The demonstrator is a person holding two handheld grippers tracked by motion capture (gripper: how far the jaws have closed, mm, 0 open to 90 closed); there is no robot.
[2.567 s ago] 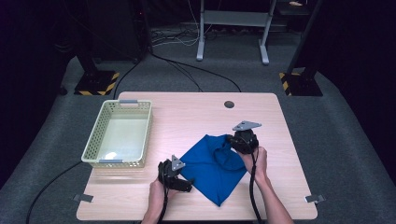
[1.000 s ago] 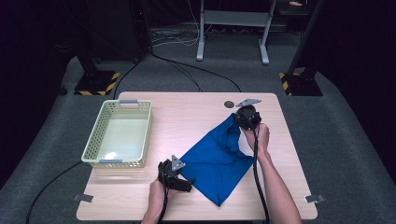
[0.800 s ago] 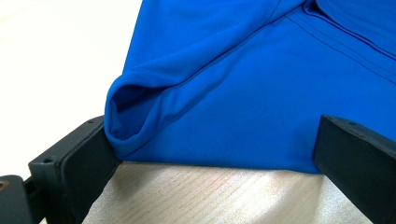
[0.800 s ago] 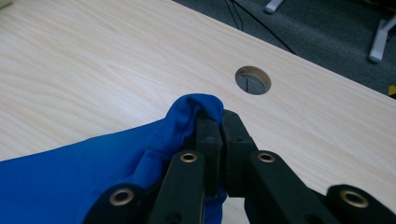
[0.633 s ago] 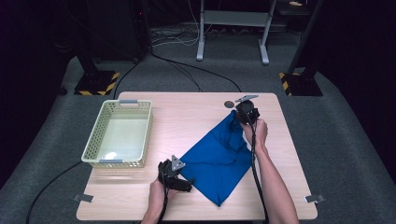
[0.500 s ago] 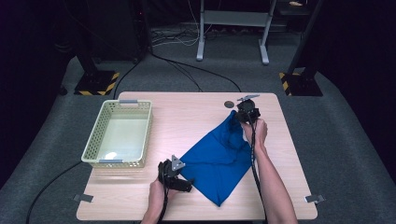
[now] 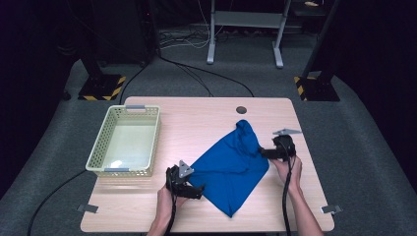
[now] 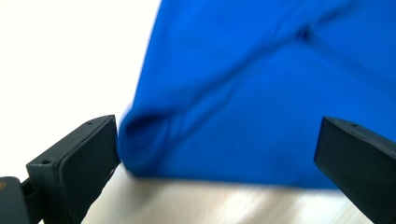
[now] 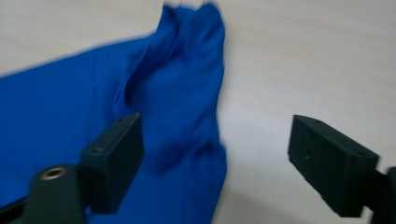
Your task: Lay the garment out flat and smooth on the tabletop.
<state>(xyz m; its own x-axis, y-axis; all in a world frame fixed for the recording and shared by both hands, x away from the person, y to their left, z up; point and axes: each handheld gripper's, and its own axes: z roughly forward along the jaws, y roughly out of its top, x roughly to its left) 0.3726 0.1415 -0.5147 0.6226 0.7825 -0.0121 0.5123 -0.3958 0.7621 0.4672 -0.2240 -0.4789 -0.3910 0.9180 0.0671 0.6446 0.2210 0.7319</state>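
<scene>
Both the left gripper [image 7: 196, 189] and right gripper [image 7: 265, 153] hold fingers apart, seemingly just touching the blue cloth [image 7: 231, 164], the right's having just opened.

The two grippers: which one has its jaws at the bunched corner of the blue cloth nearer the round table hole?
The right gripper, beside the bunched corner of the blue cloth; the left gripper is at the near-left edge.

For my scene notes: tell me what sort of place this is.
Probably a lab or studio set up for recording: a lone wooden table on grey carpet, cables across the floor, hazard-striped stand bases around it, dark surroundings.
</scene>
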